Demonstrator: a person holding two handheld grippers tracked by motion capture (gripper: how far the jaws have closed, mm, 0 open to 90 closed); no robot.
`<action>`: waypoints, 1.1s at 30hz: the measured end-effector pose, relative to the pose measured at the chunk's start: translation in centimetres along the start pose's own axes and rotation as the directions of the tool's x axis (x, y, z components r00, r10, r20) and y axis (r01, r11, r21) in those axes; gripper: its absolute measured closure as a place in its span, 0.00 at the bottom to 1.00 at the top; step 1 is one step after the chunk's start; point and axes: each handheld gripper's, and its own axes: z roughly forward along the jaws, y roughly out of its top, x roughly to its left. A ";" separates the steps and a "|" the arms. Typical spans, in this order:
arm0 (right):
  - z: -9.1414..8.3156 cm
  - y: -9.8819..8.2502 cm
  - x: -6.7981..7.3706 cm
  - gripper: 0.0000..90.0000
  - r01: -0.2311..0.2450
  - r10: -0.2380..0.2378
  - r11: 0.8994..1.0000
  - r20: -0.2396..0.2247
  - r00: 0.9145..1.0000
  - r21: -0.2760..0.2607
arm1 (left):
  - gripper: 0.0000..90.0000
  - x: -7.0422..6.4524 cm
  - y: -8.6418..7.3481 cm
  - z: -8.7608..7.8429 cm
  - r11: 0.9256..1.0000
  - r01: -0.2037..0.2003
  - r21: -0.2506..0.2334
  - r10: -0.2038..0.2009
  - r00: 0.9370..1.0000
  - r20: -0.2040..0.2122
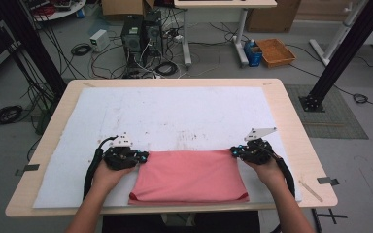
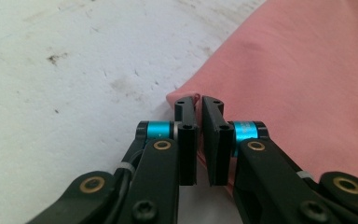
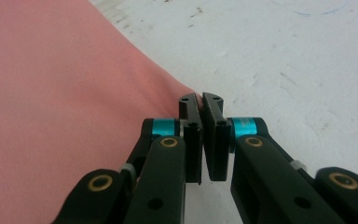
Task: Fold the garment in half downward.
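High view: both grippers (image 1: 144, 155) (image 1: 233, 151) pinch the pink cloth's (image 1: 189, 177) far corners, jaws nearly closed

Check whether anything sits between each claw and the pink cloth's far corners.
Nothing visible does. The left claw and right claw each sit right at a far corner of the folded pink cloth, jaws nearly closed on its edge; white mat beyond is bare.

Light wooden table (image 1: 296, 141); stained white mat (image 1: 175, 111) on top; folded pink cloth (image 1: 189, 177) on mat.
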 end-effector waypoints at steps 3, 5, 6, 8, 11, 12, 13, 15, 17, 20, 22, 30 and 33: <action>0.1 0.0 -0.6 0.97 -0.015 0.015 1.000 0.011 1.000 0.000 | 0.94 0.1 0.4 0.3 1.000 -0.005 0.006 0.005 1.000 -0.006; 0.2 -0.1 -1.0 0.97 -0.020 0.020 1.000 0.019 1.000 0.000 | 0.94 0.2 0.8 0.6 1.000 -0.012 0.008 0.012 1.000 -0.009; 0.2 -0.1 -1.3 0.97 -0.024 0.024 1.000 0.021 0.999 0.001 | 0.94 0.2 1.0 0.8 1.000 -0.011 0.008 0.011 1.000 -0.012; 0.4 -0.1 -1.7 0.97 -0.030 0.029 1.000 0.026 0.999 0.006 | 0.94 0.3 1.4 1.3 1.000 -0.017 0.004 0.017 1.000 -0.021; 0.4 0.0 -2.2 0.97 -0.030 0.029 0.999 0.039 0.999 0.019 | 0.94 0.4 1.9 2.2 1.000 -0.022 0.004 0.022 0.999 -0.031; 0.4 0.0 -2.4 0.97 -0.026 0.025 0.999 0.046 0.999 0.019 | 0.94 0.5 1.9 2.4 1.000 -0.019 0.006 0.020 0.999 -0.032; 0.4 0.1 -2.5 0.97 -0.030 0.029 0.999 0.052 0.998 0.022 | 0.94 0.6 2.0 2.7 1.000 -0.017 0.010 0.017 0.999 -0.032; 0.4 0.2 -2.9 0.97 -0.027 0.026 0.999 0.059 0.998 0.018 | 0.94 0.7 2.3 3.0 1.000 -0.014 0.012 0.015 0.999 -0.037; 0.4 0.4 -3.2 0.97 -0.026 0.024 0.999 0.070 0.997 0.019 | 0.94 0.8 2.5 3.3 1.000 -0.024 0.004 0.024 0.999 -0.040; 0.2 0.6 -3.7 0.97 -0.034 0.033 0.999 0.073 0.997 0.013 | 0.94 0.9 2.9 3.7 0.999 -0.045 0.016 0.045 0.998 -0.041; 0.3 0.7 -3.9 0.97 -0.033 0.032 0.999 0.080 0.996 0.013 | 0.94 1.1 3.2 3.9 0.999 -0.032 0.004 0.032 0.999 -0.036; 0.6 0.5 -5.1 0.97 -0.057 0.056 0.998 0.090 0.994 0.009 | 0.94 1.8 4.4 4.5 1.000 -0.017 -0.013 0.016 1.000 -0.025; 0.7 0.5 -5.3 0.97 -0.064 0.063 0.998 0.092 0.994 0.010 | 0.94 2.1 4.6 4.8 1.000 -0.011 -0.014 0.011 1.000 -0.013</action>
